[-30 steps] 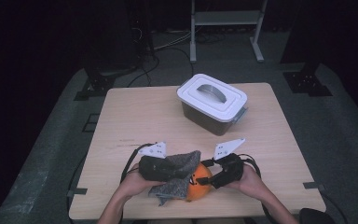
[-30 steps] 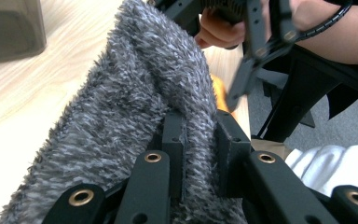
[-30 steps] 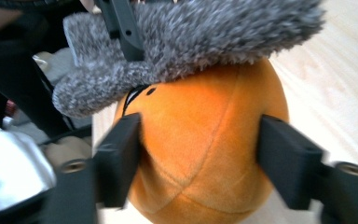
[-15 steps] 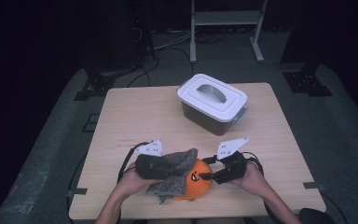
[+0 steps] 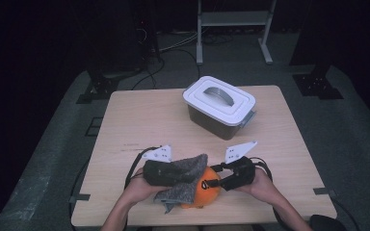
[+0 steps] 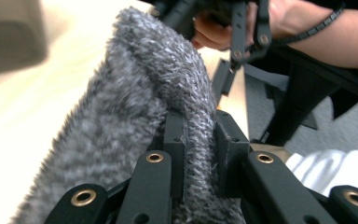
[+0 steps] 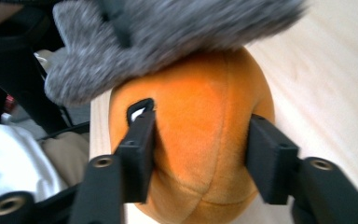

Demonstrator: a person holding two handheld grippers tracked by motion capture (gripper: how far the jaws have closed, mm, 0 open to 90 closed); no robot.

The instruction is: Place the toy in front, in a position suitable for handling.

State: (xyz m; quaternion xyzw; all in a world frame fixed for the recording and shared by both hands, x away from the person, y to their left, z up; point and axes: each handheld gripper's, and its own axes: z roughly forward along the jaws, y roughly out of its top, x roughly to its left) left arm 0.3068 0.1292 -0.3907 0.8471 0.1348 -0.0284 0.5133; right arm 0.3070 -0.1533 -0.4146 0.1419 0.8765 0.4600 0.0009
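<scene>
Cloth (image 5: 182,179) on ball (image 5: 207,192), box (image 5: 219,106) behind.

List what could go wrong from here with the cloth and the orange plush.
The right hand-held gripper has just been closing on the orange plush ball; the soft, round toy may squirt out. The left hand-held gripper pinches a thin fold of grey cloth, which may slip. The plush sits near the table edge and could roll off.

Our right gripper (image 7: 200,140) has just been closing its jaws around the orange plush ball (image 7: 200,154), now pressing both sides.
</scene>
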